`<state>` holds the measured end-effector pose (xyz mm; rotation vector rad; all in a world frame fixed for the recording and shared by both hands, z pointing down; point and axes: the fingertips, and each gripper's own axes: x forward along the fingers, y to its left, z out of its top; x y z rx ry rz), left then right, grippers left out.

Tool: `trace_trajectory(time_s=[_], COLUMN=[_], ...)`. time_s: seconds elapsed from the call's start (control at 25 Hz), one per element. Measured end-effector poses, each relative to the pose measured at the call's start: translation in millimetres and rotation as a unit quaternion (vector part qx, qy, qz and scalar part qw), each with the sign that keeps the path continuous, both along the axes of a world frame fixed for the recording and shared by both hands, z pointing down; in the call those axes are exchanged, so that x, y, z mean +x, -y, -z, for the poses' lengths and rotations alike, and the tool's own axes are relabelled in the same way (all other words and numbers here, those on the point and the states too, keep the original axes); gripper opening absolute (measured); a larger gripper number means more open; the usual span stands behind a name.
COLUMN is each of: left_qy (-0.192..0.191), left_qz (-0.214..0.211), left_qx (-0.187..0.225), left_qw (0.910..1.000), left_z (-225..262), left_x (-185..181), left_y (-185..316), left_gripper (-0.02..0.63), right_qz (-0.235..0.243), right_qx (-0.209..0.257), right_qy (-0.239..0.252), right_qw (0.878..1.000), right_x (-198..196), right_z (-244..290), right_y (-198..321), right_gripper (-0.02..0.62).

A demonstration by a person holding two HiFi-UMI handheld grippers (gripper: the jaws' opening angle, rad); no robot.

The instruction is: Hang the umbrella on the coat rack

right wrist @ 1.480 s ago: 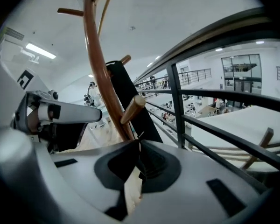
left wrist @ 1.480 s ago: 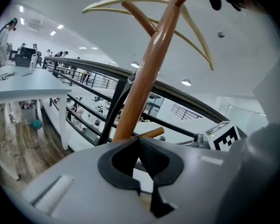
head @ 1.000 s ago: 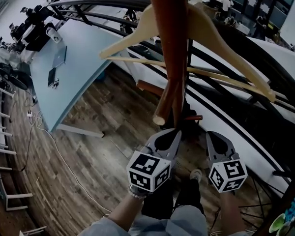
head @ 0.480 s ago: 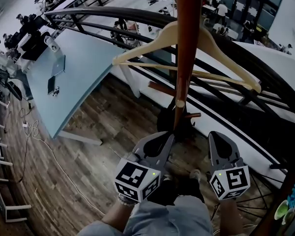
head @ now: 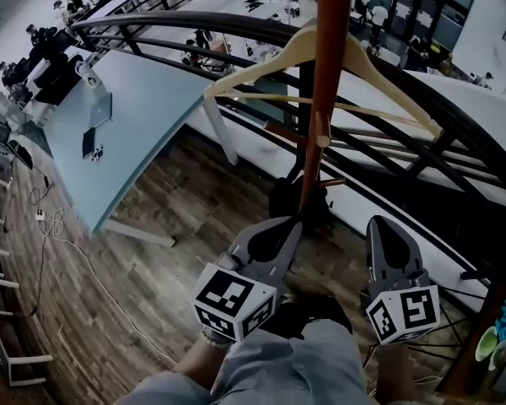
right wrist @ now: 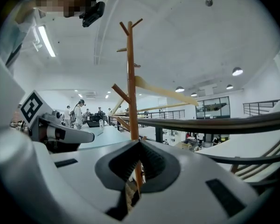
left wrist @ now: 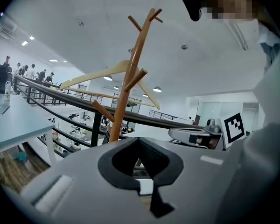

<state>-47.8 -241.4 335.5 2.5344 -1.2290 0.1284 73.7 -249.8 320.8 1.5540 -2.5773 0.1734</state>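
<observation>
Right tongs [head: 378, 223] edged rightward; left tongs [head: 293, 223] likewise closed, empty.

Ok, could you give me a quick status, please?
Left gripper shut, empty; right gripper same. No umbrella clearly in view. Coat rack ahead, wooden hanger on it.

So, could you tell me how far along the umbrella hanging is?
Nothing looks done: the coat rack carries only a wooden hanger. Nothing is in hand: left gripper and right gripper are shut, empty. Finding and hanging the umbrella remains.
</observation>
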Motion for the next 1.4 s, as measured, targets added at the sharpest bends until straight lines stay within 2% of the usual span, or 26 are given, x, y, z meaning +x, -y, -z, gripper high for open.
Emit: trace_trajectory(time_s=[0.44, 0.92, 1.4], left_qy=[-0.010, -0.021, -0.041], left_qz=[0.010, 0.035, 0.041], left_qx=[0.020, 0.037, 0.047], left_qw=[0.9997, 0.9985, 0.9972], left_z=[30, 54, 65], left_x=[16, 43, 44], left_y=[-17, -29, -32], left_gripper=[0.005, 0.005, 0.005], right_qz=[0.031, 0.056, 0.067], right_qx=[0.029, 0.046, 0.068], right_qy=[0.005, 0.028, 0.022], right_qw=[0.999, 0.997, 0.995], right_x=[-2, 22, 20], right_z=[29, 48, 63], right_y=[-9, -17, -23], right_gripper=[0.002, 0.002, 0.002])
